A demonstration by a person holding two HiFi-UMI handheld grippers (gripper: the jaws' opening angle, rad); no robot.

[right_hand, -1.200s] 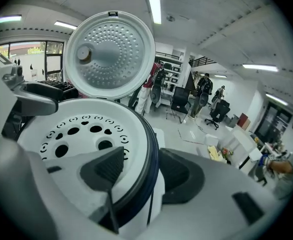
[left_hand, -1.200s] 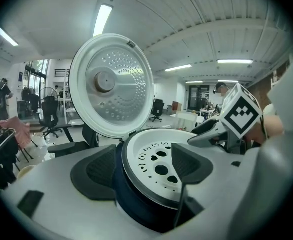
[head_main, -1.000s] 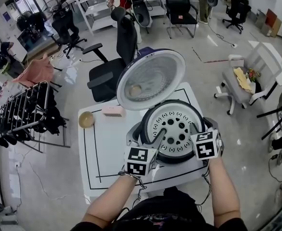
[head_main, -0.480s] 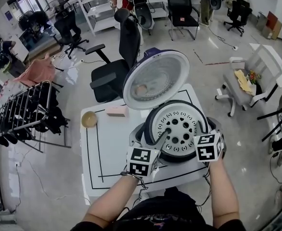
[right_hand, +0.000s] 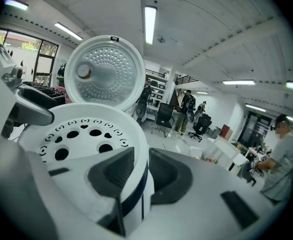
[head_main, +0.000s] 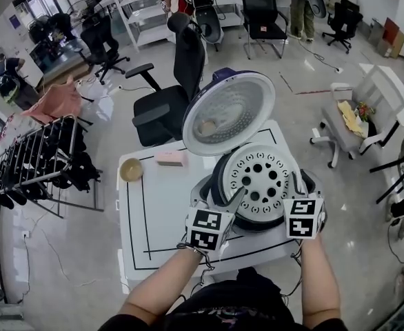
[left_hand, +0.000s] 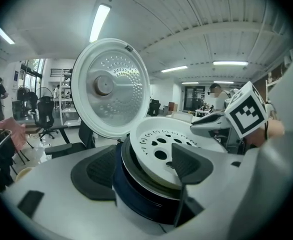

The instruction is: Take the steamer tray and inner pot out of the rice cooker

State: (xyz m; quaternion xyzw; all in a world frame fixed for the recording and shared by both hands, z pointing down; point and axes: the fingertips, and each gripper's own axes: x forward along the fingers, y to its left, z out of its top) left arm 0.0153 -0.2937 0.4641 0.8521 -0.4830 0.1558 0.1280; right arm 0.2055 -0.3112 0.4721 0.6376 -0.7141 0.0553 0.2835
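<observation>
Stretching out behind the rice cooker [head_main: 218, 185] is a big open workroom with a glossy grey floor [head_main: 64, 254] and strip lights on the ceiling. A black wire rack [head_main: 33, 161] stands far to the cooker's left, a white lounge chair [head_main: 364, 105] far to its right, and a black office chair [head_main: 171, 88] just behind it.

The cooker sits on a white worktop [head_main: 136, 212] marked with a thin black rectangle. Its round lid [head_main: 229, 112] stands open at the cooker's back, showing its pale dimpled underside.

The steamer tray [head_main: 247, 188], a white disc pierced with round holes, is in the cooker's mouth. It lies slightly askew, with more of the dark rim showing at its near-left edge.

The left claw [left_hand: 141, 151] is wide apart astride the cooker's near-left rim. Its inner pad lies over the tray and its outer pad is outside the dark blue wall. The right claw [right_hand: 141, 156] has just been closing and pinches the tray's right rim, one pad inside and one outside.

A small tan bowl [head_main: 131, 169] and a pink box [head_main: 171, 158] rest on the worktop to the cooker's left.
</observation>
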